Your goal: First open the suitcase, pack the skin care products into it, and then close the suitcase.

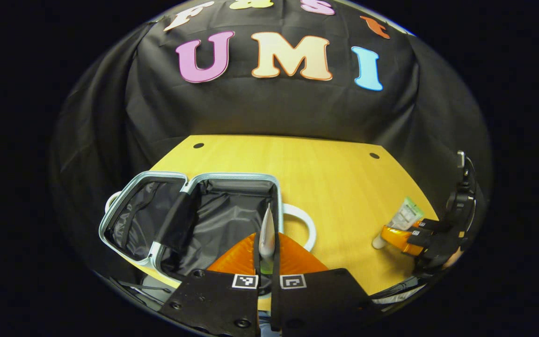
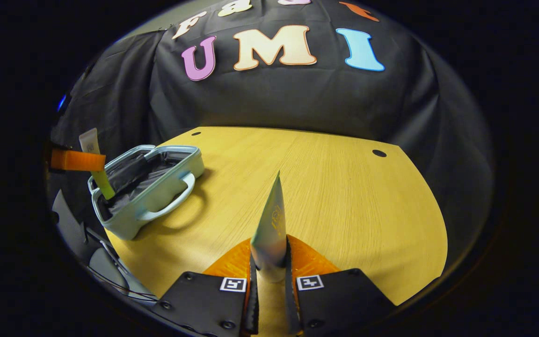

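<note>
A pale blue suitcase [image 1: 190, 220] lies open on a yellow wood-grain surface [image 1: 344, 187], its two shallow halves lined with dark, creased fabric and divided by a dark strap across the hinge. A pale curved handle [image 1: 304, 224] juts from the nearer side. In the left gripper view, the left tool [image 1: 266, 262] pinches a slim tube [image 1: 266, 231] between its two fingers, the tube's flat crimped end pointing up and forward over the suitcase's right half. In the right gripper view the same tube [image 2: 95, 164] hangs over the case, pale at the crimped top and yellow-green toward the lower end, which dips into the lining. There the suitcase [image 2: 150, 196] sits at the left of the surface [image 2: 344, 196], seen side-on with its handle [image 2: 171, 199] facing the camera.

The right tool [image 2: 269, 267] is pressed on a second tube [image 2: 272, 229], silvery with a faint printed design, tapering to a thin crimped edge above bare wood. In the left gripper view that tube [image 1: 403, 220] appears at the surface's right edge, white and green with a pale cap, gripped by the right tool [image 1: 398, 236]
</note>
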### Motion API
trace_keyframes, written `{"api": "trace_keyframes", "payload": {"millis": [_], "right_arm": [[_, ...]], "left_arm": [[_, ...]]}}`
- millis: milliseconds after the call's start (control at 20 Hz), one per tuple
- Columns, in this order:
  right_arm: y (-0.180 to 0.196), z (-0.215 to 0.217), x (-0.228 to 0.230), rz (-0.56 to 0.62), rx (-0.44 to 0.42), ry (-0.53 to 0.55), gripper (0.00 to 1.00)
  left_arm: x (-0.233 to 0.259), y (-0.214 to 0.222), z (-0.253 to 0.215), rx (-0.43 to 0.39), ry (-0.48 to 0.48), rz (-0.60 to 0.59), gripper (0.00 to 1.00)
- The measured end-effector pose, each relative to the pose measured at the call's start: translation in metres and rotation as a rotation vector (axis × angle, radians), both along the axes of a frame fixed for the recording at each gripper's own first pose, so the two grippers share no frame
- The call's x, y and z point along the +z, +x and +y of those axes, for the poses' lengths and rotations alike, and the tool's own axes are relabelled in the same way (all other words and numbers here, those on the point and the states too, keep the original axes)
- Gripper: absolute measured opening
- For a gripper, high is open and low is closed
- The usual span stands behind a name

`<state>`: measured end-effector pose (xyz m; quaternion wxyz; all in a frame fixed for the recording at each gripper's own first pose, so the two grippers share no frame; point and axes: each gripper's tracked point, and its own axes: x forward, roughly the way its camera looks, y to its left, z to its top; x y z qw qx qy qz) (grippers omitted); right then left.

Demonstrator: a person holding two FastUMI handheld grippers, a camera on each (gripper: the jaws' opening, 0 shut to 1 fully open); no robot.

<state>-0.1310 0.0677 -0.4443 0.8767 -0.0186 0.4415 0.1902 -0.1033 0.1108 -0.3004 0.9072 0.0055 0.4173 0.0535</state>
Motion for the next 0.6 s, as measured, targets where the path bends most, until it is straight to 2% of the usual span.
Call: {"api": "trace_keyframes", "payload": {"millis": [50,100,200,300,350,400,600], "right_arm": [[-0.001,0.009,0.008,0.014,-0.009,0.014,0.22],[-0.001,0.019,0.015,0.025,-0.009,0.028,0.25],[0.001,0.046,0.034,0.033,0.000,0.067,0.24],[0.002,0.074,0.048,0.037,0.011,0.087,0.24],[0.002,0.089,0.054,0.046,0.012,0.102,0.21],[0.000,0.105,0.058,0.060,0.010,0.122,0.24],[-0.002,0.165,0.080,0.073,0.039,0.160,0.24]], "left_arm": [[-0.005,-0.001,0.013,0.000,0.005,0.026,0.03],[-0.008,-0.002,0.029,0.006,0.020,0.052,0.02],[-0.020,0.000,0.052,0.000,0.025,0.103,0.03],[-0.030,0.000,0.068,-0.020,0.020,0.152,0.03],[-0.035,-0.002,0.076,-0.030,0.023,0.182,0.03],[-0.042,-0.004,0.084,-0.041,0.026,0.215,0.03],[-0.062,-0.007,0.100,-0.099,-0.002,0.293,0.03]]}}
